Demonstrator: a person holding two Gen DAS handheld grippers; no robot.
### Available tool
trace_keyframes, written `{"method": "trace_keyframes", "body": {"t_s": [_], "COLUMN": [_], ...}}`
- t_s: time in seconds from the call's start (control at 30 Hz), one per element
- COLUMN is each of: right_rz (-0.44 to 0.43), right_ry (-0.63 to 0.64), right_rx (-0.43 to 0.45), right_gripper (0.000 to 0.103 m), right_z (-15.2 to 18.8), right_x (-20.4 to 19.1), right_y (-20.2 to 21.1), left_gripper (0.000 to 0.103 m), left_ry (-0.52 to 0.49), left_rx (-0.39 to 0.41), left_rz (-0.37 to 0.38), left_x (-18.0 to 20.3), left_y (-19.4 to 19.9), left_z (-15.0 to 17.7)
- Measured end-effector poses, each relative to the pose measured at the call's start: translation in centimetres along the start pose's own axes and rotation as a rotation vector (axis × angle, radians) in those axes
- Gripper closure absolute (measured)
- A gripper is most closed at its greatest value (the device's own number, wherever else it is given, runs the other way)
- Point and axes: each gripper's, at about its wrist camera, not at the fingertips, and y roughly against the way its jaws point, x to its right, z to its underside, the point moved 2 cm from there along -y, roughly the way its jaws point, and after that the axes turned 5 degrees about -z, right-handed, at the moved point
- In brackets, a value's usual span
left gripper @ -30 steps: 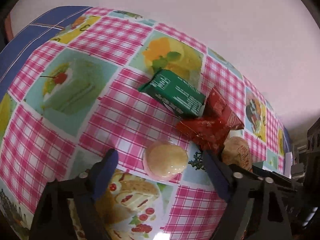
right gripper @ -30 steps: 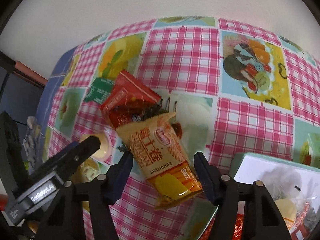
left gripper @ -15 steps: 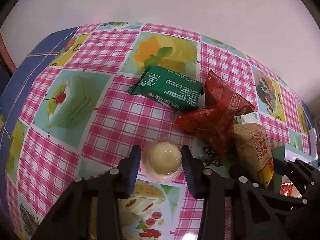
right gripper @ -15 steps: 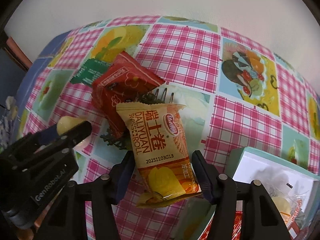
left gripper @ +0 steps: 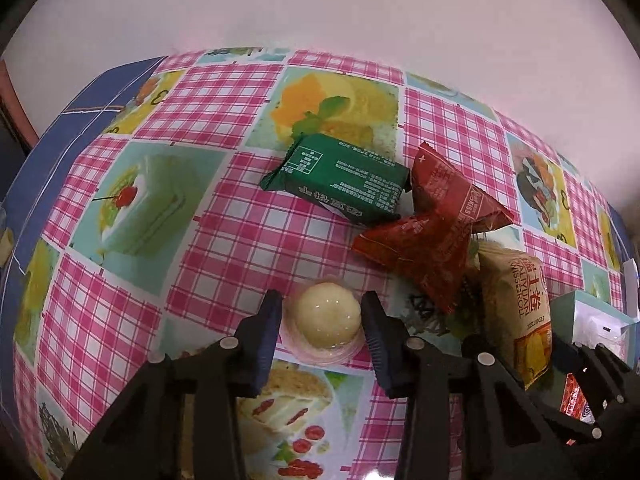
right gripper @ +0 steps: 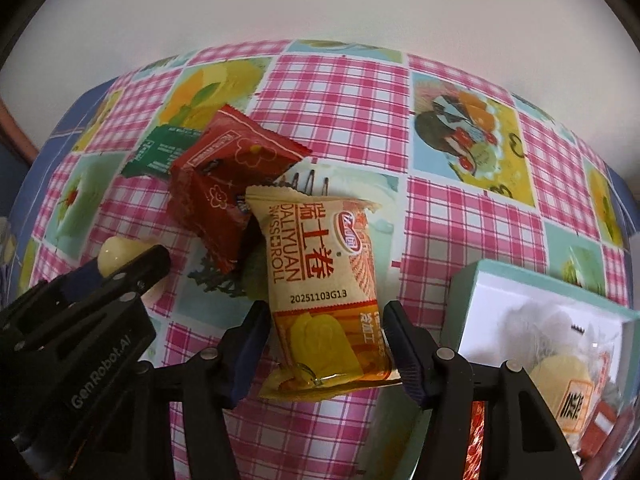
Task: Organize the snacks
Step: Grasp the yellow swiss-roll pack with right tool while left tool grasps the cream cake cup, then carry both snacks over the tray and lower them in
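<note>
"DALIYUAN SWISS ROLL" wrapper (right gripper: 320, 280) between right tongs (right gripper: 326, 354)

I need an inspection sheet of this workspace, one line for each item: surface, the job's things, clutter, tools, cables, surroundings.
Surface: table under a pink checked tablecloth with cake pictures.
Job's things: round jelly cup; green packet; two red packets overlapping; Swiss roll packet; teal-rimmed box at right, already holding some snacks.
Clutter: nothing seen.
Tools: left tool shut on the jelly cup; right tool closing around the Swiss roll packet's lower end, pads not yet clearly pressing.
Cables: nothing seen.
Surroundings: plain pale wall behind the table.
</note>
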Motion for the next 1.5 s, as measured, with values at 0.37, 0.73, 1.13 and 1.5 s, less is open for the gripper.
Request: {"method": "trace_keyframes", "body": {"t_s": [0.37,0.73,1.13,1.5], "right_rz": [0.039,0.011,-0.038,-0.053], "right_ry": [-0.12,-0.163,-0.196,-0.316], "right_rx": [0.009,0.008,0.062,0.114], "right_gripper": [0.059,0.06,0.06,0.06], "right_z": [1.2,3.9,6.5,7.4], "right_x": [1.1,1.0,1.4,5.7], "right_y": [1.4,3.6,9.0,12.6], "left_gripper": [0.065,0.065,0.065,0.065], "left_ry": [0.033,0.092,0.131,0.09], "left_rx": [-0.005,-0.046,-0.047,-0.02], "left_rz": [0.029,0.089,0.127,0.163], "left_x": [-0.5,-1.4,-2.4,-0.2], "left_y": [0.4,0.9,4.0,8.2], "left_z": [0.3,0.7,1.3,1.5]}}
